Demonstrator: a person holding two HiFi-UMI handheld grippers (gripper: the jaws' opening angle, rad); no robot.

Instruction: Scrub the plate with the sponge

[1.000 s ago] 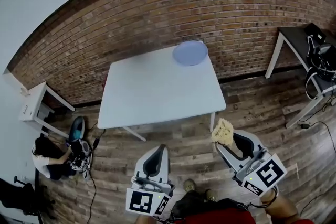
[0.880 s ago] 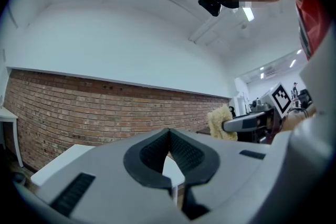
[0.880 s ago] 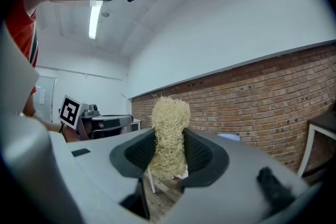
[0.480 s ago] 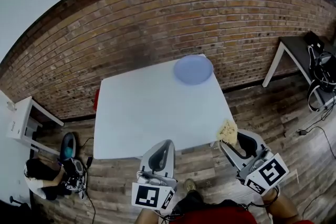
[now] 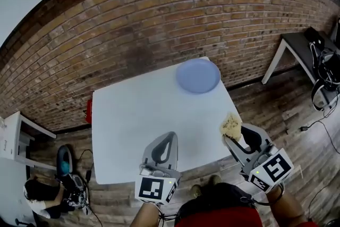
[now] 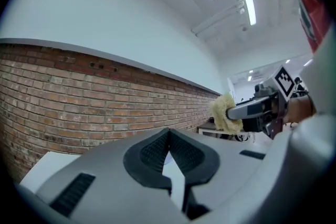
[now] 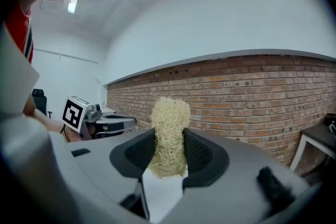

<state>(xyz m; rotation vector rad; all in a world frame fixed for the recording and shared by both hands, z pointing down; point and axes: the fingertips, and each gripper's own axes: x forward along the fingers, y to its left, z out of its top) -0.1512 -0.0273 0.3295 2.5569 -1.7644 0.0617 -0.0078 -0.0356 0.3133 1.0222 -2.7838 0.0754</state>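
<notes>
Nearest you, your left gripper (image 5: 169, 139) has its jaws pressed together on nothing, while your right gripper (image 5: 237, 135) is clamped on the sponge (image 5: 230, 125). Across the table (image 5: 127, 119), the plate (image 5: 197, 75) waits at the far corner, so all the scrubbing looks yet to do.

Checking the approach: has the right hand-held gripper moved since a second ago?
Yes, forward. The right hand-held gripper held its sponge short of the table; now the sponge overlaps the near right corner.

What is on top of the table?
Only the blue plate, near the far right corner of the table. The left gripper and right gripper, holding the sponge, cover parts of its near edge.
</notes>
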